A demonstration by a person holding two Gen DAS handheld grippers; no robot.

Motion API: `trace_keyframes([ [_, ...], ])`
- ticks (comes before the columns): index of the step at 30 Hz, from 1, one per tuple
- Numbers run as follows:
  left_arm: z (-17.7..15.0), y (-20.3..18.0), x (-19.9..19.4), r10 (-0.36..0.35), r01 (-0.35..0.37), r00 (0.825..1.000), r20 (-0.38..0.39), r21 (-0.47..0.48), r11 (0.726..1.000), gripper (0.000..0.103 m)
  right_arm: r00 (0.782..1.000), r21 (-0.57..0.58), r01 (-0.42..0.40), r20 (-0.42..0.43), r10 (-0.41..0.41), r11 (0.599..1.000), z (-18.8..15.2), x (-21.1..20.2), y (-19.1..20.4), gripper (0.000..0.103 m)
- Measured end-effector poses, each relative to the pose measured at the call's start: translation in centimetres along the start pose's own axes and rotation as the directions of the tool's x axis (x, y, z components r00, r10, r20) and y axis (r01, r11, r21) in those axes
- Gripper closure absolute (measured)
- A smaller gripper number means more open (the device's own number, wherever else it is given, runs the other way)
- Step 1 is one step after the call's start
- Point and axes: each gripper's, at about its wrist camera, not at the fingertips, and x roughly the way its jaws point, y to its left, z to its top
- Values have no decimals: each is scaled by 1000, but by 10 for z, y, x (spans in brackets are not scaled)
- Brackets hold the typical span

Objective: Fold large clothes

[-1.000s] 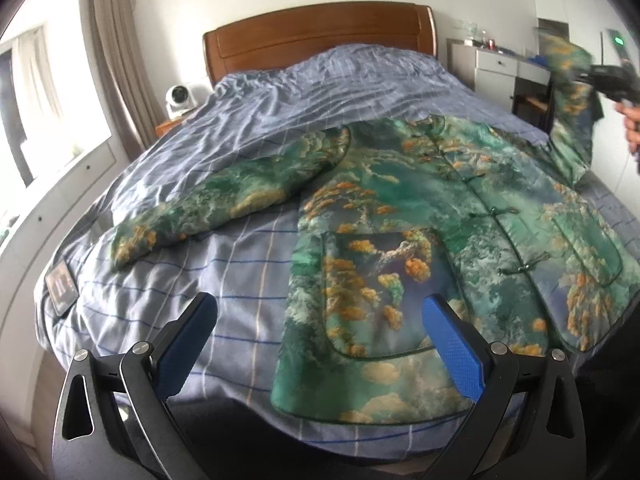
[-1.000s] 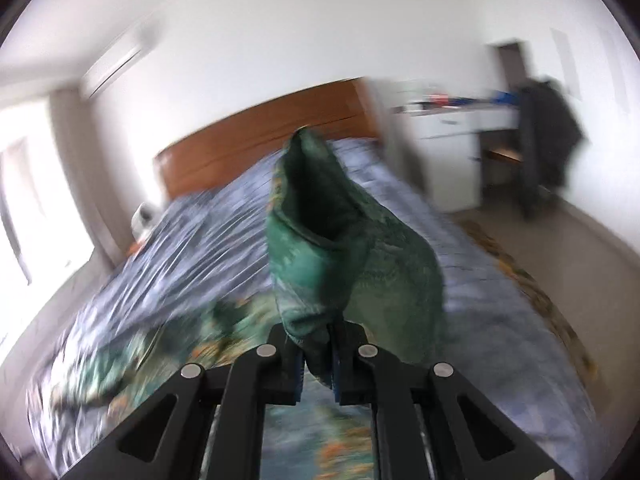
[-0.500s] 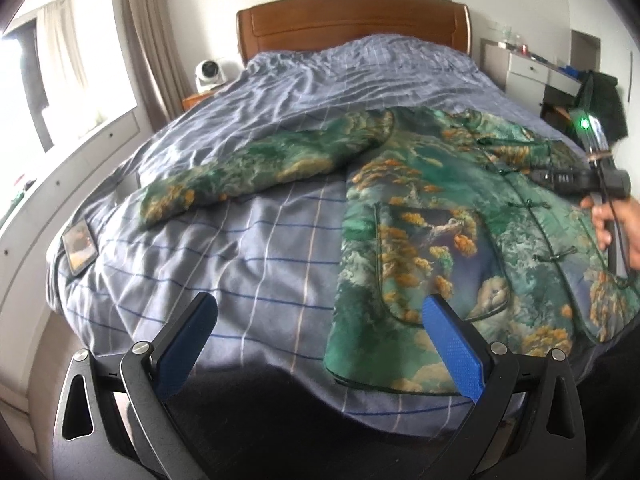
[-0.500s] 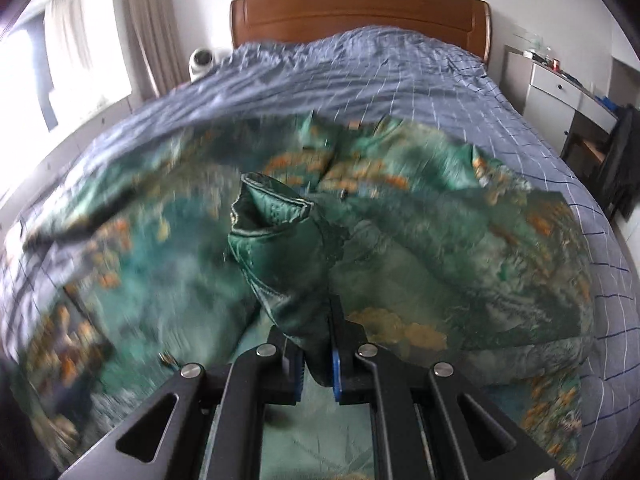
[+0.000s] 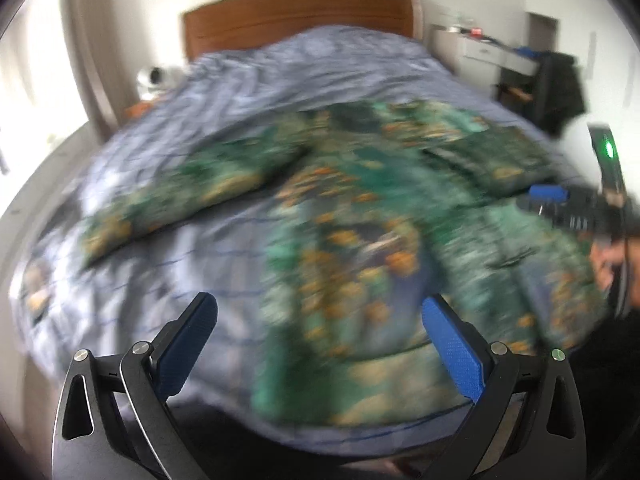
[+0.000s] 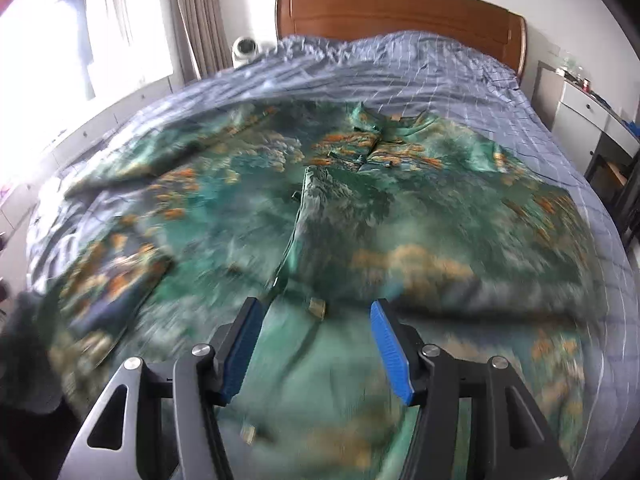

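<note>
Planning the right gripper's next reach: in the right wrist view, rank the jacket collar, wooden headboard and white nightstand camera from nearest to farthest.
From the right gripper:
1. Jacket collar, straight ahead, mid-bed.
2. White camera, far left beside the bed.
3. Headboard, behind the bed; nearly level with the camera.

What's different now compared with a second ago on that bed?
The right gripper carried the jacket's sleeve from up in the air across onto the jacket's front, then opened and let it go. The left gripper stayed open and empty; the other sleeve stays spread on the blue bedspread.
</note>
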Motion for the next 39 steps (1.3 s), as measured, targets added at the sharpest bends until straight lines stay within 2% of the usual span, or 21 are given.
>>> trace_keyframes([
  [1, 10, -4, 6, -53, 53, 999, -14, 0, 999, 1, 1000, 14, -3, 15, 3, 1000, -8, -12, -2, 45],
  [3, 33, -15, 22, -170, 170, 985, -39, -18, 985, 1, 999, 55, -8, 44, 6, 998, -24, -33, -9, 45],
  [4, 50, -24, 38, -253, 251, 965, -69, -34, 967, 1, 998, 79, -7, 56, 2, 997, -32, -43, -13, 45],
  [5, 63, -32, 51, -301, 299, 949, -97, -42, 953, 1, 997, 108, -2, 71, -6, 994, -40, -53, -17, 45],
  [7, 86, -52, 76, -343, 341, 930, -135, -39, 939, 1, 996, 151, 7, 92, -21, 989, -52, -67, -26, 45],
  [10, 106, -78, 105, -350, 351, 921, -168, -29, 936, 1, 992, 209, 33, 111, -57, 977, -69, -87, -38, 45],
  [12, 112, -87, 121, -374, 370, 907, -194, -56, 927, 1, 990, 243, 49, 115, -79, 969, -78, -98, -44, 44],
  [14, 117, -95, 139, -407, 395, 885, -228, -99, 914, 1, 989, 269, 57, 115, -90, 961, -84, -105, -49, 44],
  [18, 131, -103, 169, -439, 410, 857, -271, -160, 898, 1, 988, 303, 65, 115, -104, 951, -93, -108, -51, 44],
  [24, 142, -131, 215, -389, 352, 843, -371, -166, 921, 3, 990, 302, 30, 125, -71, 953, -91, -102, -41, 44],
  [27, 140, -140, 225, -373, 341, 835, -405, -152, 928, 15, 990, 306, 8, 129, -49, 952, -91, -100, -36, 44],
  [30, 138, -147, 231, -376, 349, 828, -416, -144, 926, 33, 992, 312, 1, 122, -41, 950, -93, -98, -35, 44],
  [32, 138, -152, 233, -371, 350, 828, -421, -129, 928, 74, 993, 316, 2, 114, -41, 949, -95, -97, -34, 44],
  [34, 141, -155, 233, -375, 361, 828, -416, -116, 925, 87, 992, 317, 5, 116, -44, 948, -97, -98, -34, 44],
  [36, 149, -157, 228, -374, 367, 835, -405, -99, 925, 92, 990, 319, 10, 127, -54, 948, -99, -102, -35, 44],
  [39, 175, -160, 214, -343, 353, 878, -334, -33, 935, 94, 988, 329, 12, 142, -62, 944, -100, -109, -43, 44],
])
